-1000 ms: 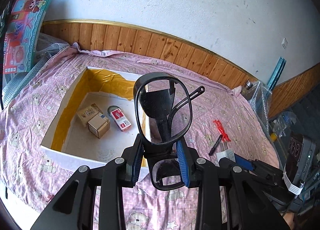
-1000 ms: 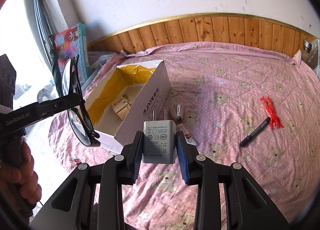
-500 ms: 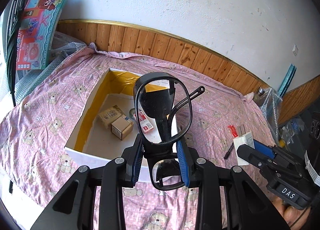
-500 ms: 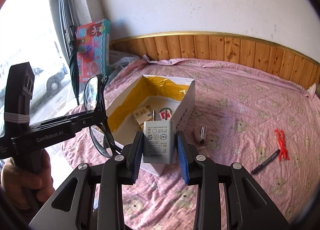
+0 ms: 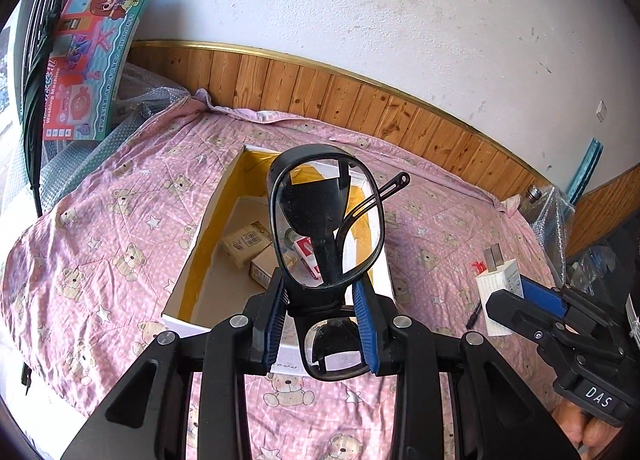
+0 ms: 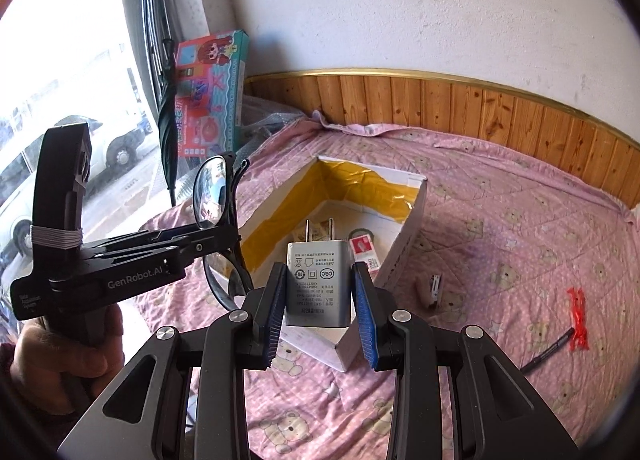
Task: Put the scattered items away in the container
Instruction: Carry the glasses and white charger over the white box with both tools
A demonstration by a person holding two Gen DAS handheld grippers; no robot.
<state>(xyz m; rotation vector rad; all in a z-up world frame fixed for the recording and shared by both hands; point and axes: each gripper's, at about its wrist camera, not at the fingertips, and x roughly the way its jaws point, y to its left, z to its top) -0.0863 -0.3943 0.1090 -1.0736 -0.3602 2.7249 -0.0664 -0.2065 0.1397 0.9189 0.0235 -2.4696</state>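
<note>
Both hand-held grippers loaded above the box

The left hand-held gripper (image 5: 320, 324) clamps black glasses (image 5: 326, 220); the right hand-held gripper (image 6: 320, 312) pinches a grey charger (image 6: 320, 284). Beyond, the white box (image 6: 404, 244) on the bed (image 6: 520, 196) holds small cartons (image 5: 246, 242) and a red-white pack (image 6: 364, 250). Only the right view shows the marker (image 6: 548, 350) and red clip (image 6: 578, 318) clearly.

**Pink bear-print bed holds the box and the stragglers**

Here's the bed (image 6: 520, 196), covered in a pink quilt printed with bears and stars, running up to a wood-panelled wall. On it sits the open white cardboard box with yellow-taped inner walls (image 6: 414, 216). Just right of the box, a small stapler-like item (image 6: 434, 288). Further right, well apart, a black marker pen (image 6: 546, 352) lies touching a red plastic clip (image 6: 578, 320).
</note>
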